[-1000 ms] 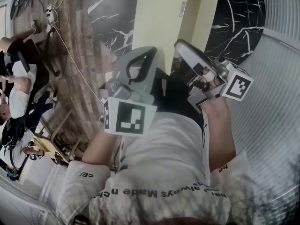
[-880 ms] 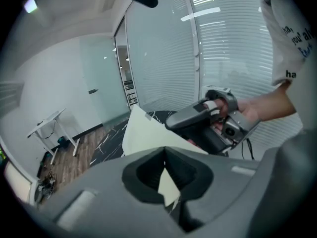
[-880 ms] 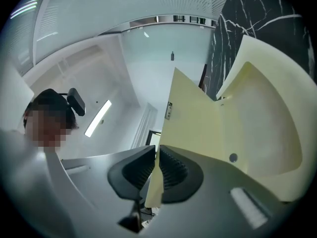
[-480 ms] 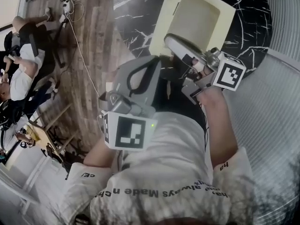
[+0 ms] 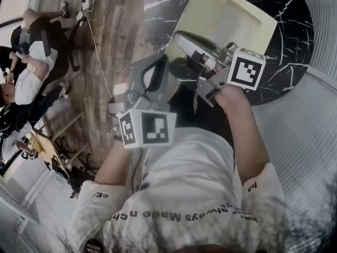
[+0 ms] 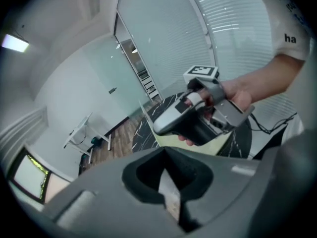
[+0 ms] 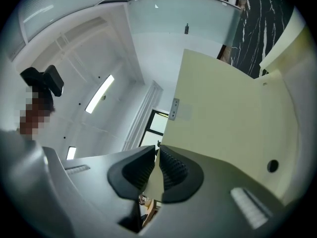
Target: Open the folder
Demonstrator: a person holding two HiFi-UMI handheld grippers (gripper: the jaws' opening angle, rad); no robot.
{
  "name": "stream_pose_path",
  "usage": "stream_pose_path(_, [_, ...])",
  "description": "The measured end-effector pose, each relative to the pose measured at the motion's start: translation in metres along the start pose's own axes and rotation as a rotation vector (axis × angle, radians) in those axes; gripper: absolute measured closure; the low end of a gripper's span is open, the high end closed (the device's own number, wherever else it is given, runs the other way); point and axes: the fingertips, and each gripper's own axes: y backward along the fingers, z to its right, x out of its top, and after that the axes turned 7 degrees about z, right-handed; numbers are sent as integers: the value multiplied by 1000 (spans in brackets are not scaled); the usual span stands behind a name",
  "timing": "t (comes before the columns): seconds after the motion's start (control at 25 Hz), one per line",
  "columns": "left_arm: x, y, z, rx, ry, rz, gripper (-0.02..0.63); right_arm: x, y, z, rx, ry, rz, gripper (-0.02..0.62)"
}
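My right gripper point(image 7: 157, 155) has its jaws clamped on the thin edge of the pale yellow card folder point(image 7: 223, 108). The folder's cover runs up and away from the jaws, while the rest of it lies on the black white-veined marble surface point(image 5: 284, 62). My left gripper point(image 6: 165, 150) hangs beside it, clear of the folder, jaws seemingly drawn together on nothing, though the pale sliver between them is hard to read.

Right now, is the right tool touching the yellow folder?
Touching. The right gripper view shows the right tool shut on the folder at its edge, pads pressing both sides.
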Motion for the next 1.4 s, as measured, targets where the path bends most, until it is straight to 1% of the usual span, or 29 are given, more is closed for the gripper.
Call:
stream_pose_path(0.12, [-18,-4,-18,39,-4,-32,604,-5,-8,10,-31,-20,-10,578])
stream_pose_path(0.24, [-39,-8,-38,75,-9,-75,604,-6,-14,17,-46,6,-20,578])
stream_pose_path(0.36, [-69,-12,-59,108,-17,-135,604,-10,-16,25,-76,26,-27,581])
stream_pose_path(0.64, [-140,-30,-93,139,1,-249,604,-12,-11,42,-124,55,-16,594])
stream_pose_path(0.76, [-163,-42,-101,144,9,-281,604,-11,-7,49,-165,109,-13,604])
stream_pose_path(0.88, [-190,-55,-107,142,7,-316,604,-9,-1,51,-207,178,-11,603])
stream_pose_path(0.96, [-210,-66,-110,136,2,-339,604,-7,4,52,-228,206,-5,600])
stream_pose_path(1.2, [-273,-100,-111,102,4,-416,604,-3,21,54,-270,234,13,598])
stream_pose_path(1.4, [-298,-120,-108,74,-34,-456,604,-2,36,60,-300,225,33,597])
